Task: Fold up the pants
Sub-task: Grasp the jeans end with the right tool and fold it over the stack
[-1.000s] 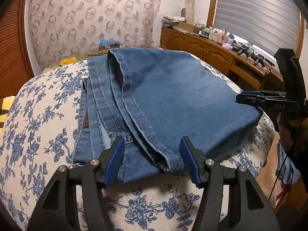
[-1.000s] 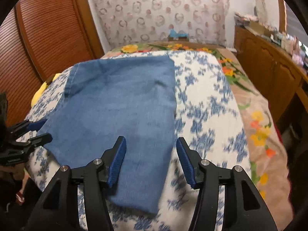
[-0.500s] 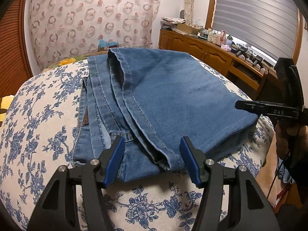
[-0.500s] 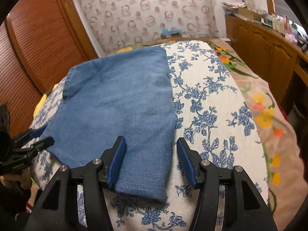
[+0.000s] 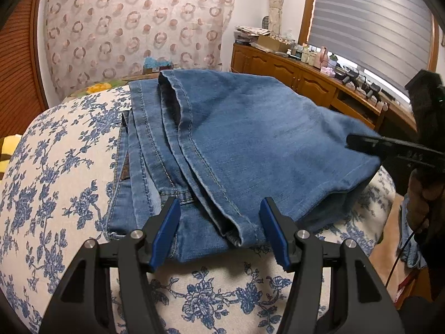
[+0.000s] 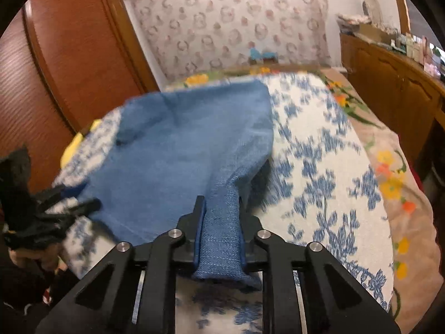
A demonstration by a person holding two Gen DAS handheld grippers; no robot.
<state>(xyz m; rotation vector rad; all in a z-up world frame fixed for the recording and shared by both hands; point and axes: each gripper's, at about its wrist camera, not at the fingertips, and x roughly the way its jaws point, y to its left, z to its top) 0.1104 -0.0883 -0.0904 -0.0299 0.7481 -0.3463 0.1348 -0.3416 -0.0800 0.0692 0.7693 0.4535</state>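
Note:
Blue denim pants [image 5: 250,139] lie folded on the bed, hems and seams toward the left wrist camera. My left gripper [image 5: 219,206] stands open at their near edge, its blue pads on either side of a folded hem without pressing it. At the other end, my right gripper [image 6: 221,208] has its jaws closing on a bunched corner of the pants [image 6: 180,153], and the pads squeeze the denim. In the left wrist view the right gripper [image 5: 361,142] shows at the pants' far right corner. The left gripper [image 6: 83,206] appears at lower left in the right wrist view.
The bed wears a white cover with blue flowers [image 5: 55,167], over a peach floral blanket [image 6: 403,194] on the right side. A wooden sideboard [image 5: 306,80] with bottles and boxes runs under the window. Wooden slatted doors [image 6: 69,69] stand on the left.
My right gripper moved in over the pants' corner and closed from open onto the denim, bunching and lifting it. The left gripper kept still and open.

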